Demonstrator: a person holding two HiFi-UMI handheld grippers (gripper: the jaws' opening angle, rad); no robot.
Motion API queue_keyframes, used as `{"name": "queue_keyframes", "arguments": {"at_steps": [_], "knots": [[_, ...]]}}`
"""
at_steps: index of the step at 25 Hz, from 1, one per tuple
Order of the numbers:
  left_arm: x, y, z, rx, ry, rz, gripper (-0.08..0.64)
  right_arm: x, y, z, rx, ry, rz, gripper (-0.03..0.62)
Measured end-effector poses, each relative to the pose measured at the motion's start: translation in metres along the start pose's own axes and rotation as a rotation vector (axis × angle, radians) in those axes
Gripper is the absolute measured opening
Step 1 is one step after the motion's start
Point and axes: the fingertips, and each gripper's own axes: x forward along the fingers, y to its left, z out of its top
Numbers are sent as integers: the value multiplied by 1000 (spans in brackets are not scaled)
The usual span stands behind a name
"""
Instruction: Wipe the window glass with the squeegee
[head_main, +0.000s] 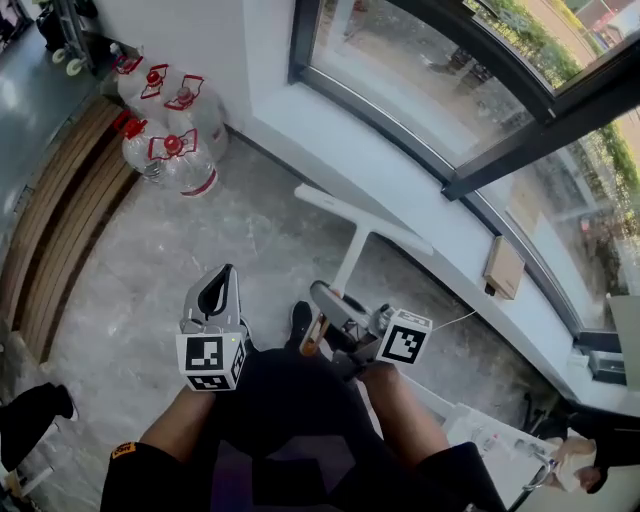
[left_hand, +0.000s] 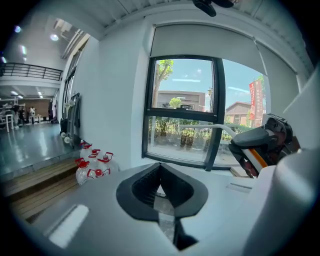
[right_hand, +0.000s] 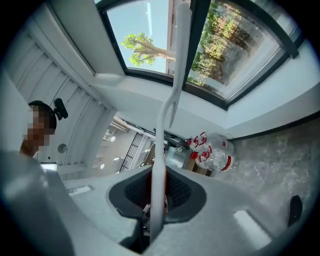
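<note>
The right gripper (head_main: 328, 298) clamps the squeegee (head_main: 361, 234) by its handle end, likely for reach, blade aimed at the window glass (head_main: 400, 80) but well short, while the left gripper (head_main: 215, 292) hangs closed and empty.

No lettering can be read anywhere: the red banner (left_hand: 255, 100) outside the far window (left_hand: 182, 110) and the orange patch (head_main: 123, 451) on the person's clothing are too small.
</note>
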Motion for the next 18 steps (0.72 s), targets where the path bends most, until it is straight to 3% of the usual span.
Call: {"name": "queue_keyframes", "arguments": {"at_steps": [10, 18], "knots": [[-37, 49, -17, -109, -38, -28, 18, 34, 31, -58, -61, 77, -39, 29], [-50, 75, -9, -135, -65, -55, 18, 57, 50, -83, -84, 93, -40, 29]]}}
